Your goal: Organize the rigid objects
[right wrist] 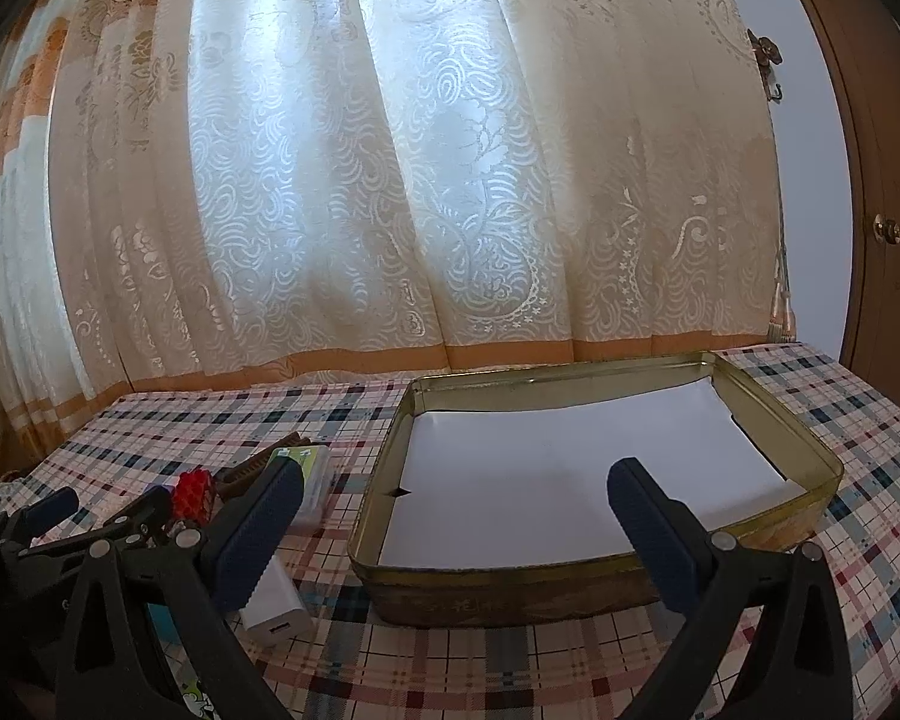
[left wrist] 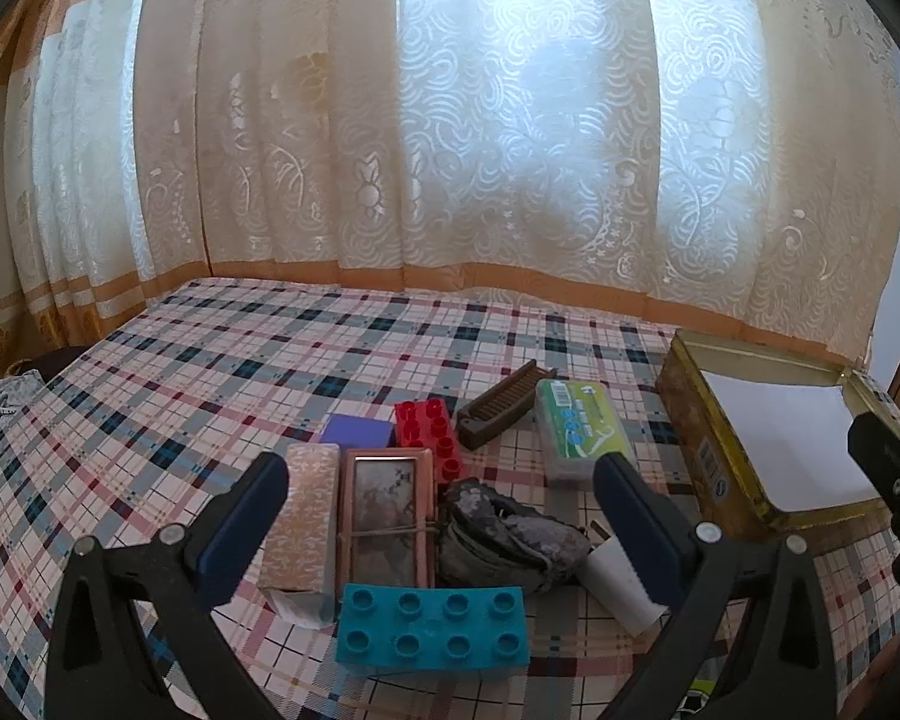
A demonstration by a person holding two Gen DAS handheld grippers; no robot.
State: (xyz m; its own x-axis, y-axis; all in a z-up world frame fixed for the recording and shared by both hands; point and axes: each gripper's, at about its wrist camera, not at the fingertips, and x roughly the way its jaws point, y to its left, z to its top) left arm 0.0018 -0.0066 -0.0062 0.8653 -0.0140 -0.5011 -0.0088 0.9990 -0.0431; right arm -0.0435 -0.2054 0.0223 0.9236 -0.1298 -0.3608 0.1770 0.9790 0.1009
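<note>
Both grippers empty, jaws spread wide: left gripper [left wrist: 441, 525] hovers over the clutter on the plaid cloth [left wrist: 222, 360], right gripper [right wrist: 456, 516] faces the open paper-lined tin [right wrist: 384, 492] at the right. Teal block [left wrist: 432, 630] lies nearest, in front of the framed picture [left wrist: 384, 516] and patterned box [left wrist: 306, 525]. Block looks light, stiff and rather slick; likely best pinched across its flat long sides.

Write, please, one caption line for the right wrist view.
Open right gripper hovers before the paper-lined gold tin on the plaid tablecloth.
</note>
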